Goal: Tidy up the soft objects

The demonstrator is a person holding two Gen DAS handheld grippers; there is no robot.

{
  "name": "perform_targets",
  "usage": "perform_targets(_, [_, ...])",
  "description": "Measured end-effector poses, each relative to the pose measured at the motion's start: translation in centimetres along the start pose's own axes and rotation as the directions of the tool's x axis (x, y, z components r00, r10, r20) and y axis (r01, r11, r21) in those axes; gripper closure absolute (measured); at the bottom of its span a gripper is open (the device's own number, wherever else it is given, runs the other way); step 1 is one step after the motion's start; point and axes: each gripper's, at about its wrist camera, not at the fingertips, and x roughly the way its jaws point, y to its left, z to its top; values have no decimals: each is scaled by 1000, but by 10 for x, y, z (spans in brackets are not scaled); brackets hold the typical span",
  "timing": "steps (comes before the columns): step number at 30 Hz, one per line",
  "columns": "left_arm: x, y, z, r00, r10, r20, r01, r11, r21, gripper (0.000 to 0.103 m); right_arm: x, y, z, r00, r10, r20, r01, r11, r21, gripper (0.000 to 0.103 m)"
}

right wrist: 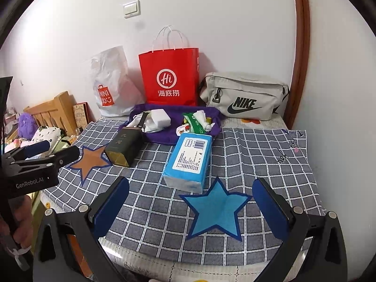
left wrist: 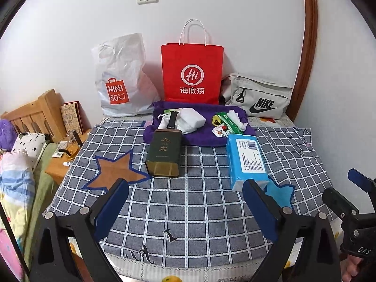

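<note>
Both the left gripper point(left wrist: 185, 197) and right gripper point(right wrist: 190, 195) hover with jaws released over the checked cloth point(left wrist: 188, 202), the tissue pack point(right wrist: 188, 162) lying by the blue star point(right wrist: 216, 209), a scene fitting either sorting ahead or sorting finished.

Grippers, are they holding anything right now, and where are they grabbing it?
Nothing is held. The left gripper and right gripper are both open above the checked cloth, short of the blue tissue pack.
</note>
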Motion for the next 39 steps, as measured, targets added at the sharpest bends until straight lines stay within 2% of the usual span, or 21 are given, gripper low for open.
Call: perform_targets(39, [-12,0,-5,1000,2,10,-2,1000,-4,5,-14,10,-3,1000,6,18,-6,1000,-12,0])
